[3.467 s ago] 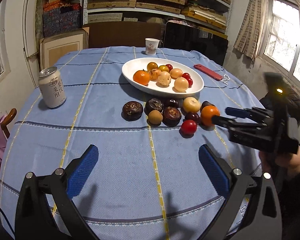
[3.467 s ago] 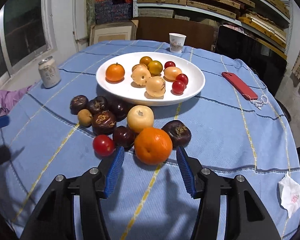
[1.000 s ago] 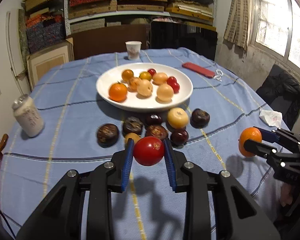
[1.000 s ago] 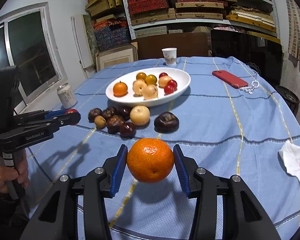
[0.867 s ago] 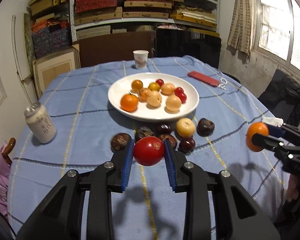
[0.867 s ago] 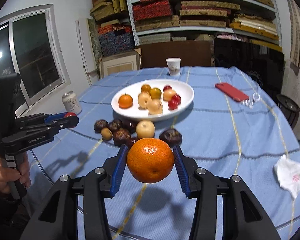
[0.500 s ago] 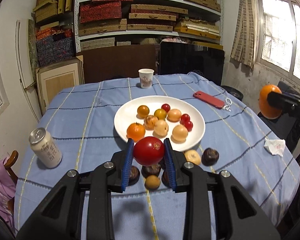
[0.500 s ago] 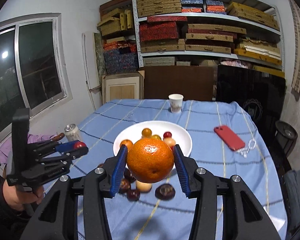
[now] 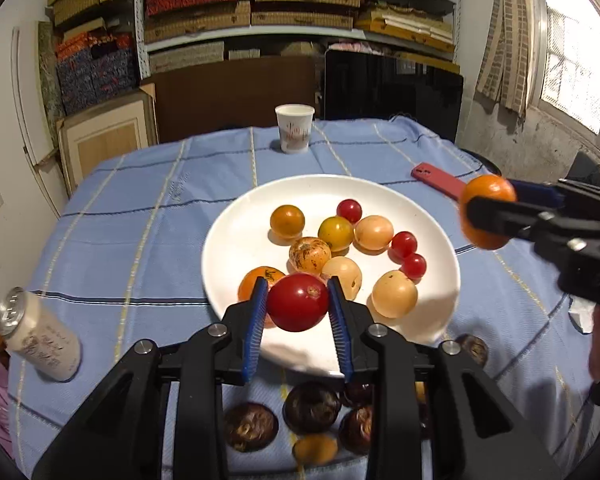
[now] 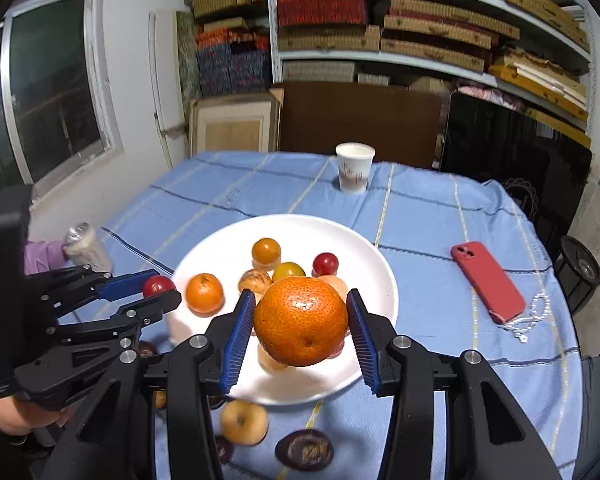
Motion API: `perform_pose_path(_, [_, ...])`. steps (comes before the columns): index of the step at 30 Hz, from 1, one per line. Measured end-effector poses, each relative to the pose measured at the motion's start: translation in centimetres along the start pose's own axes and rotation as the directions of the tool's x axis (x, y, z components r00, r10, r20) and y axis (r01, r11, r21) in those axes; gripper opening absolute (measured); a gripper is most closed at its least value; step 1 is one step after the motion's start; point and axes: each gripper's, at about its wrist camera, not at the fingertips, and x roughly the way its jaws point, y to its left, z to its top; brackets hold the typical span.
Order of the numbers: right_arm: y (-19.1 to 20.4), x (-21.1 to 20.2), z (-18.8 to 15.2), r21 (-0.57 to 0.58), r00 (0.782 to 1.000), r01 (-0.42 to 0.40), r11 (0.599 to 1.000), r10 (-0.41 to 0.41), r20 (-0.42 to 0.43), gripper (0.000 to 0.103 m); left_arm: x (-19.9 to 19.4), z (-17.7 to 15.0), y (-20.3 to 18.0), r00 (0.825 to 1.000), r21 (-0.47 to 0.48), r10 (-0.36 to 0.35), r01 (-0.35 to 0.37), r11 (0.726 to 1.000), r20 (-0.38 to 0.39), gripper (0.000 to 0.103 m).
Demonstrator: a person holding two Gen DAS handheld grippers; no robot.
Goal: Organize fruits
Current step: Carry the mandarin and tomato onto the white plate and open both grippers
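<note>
My left gripper (image 9: 298, 302) is shut on a red tomato (image 9: 298, 301) and holds it above the near rim of the white plate (image 9: 236, 232). My right gripper (image 10: 300, 320) is shut on an orange (image 10: 301, 320) above the plate (image 10: 376, 276); it also shows in the left wrist view (image 9: 486, 216) over the plate's right rim. The plate holds several orange, yellow and red fruits. Dark brown fruits (image 9: 311, 407) and a pale round fruit (image 10: 244, 422) lie on the blue cloth in front of the plate.
A paper cup (image 9: 295, 128) stands behind the plate. A red phone (image 10: 488, 280) with a chain lies to the right. A drink can (image 9: 40, 340) stands at the left. Shelves with boxes fill the back wall.
Both grippers have moved forward and down over the plate, each still holding its fruit. The plate now looks much closer.
</note>
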Motion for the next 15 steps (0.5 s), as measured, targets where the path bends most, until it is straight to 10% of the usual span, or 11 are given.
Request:
perform_pose_path(9, [-0.2,7.2,0.0,-0.026,0.996,0.003,1.0,-0.005,-0.084,0.048,5.6,0.4,-0.4,0.998,0.021,-0.008,0.009,1.0,-0.058,0.034])
perform_pose_path(12, [-0.1,7.3,-0.1,-0.038,0.997,0.002,0.999,-0.005,-0.075,0.048,5.3,0.4,-0.7,0.999,0.043,0.013,-0.011,0.999,-0.031,0.082])
perform_pose_path(15, [-0.3,6.3,-0.3,-0.024,0.999,0.011,1.0,-0.012,-0.053,0.048,3.9,0.4,-0.8,0.999,0.056,0.043,-0.044,0.997,0.019,0.093])
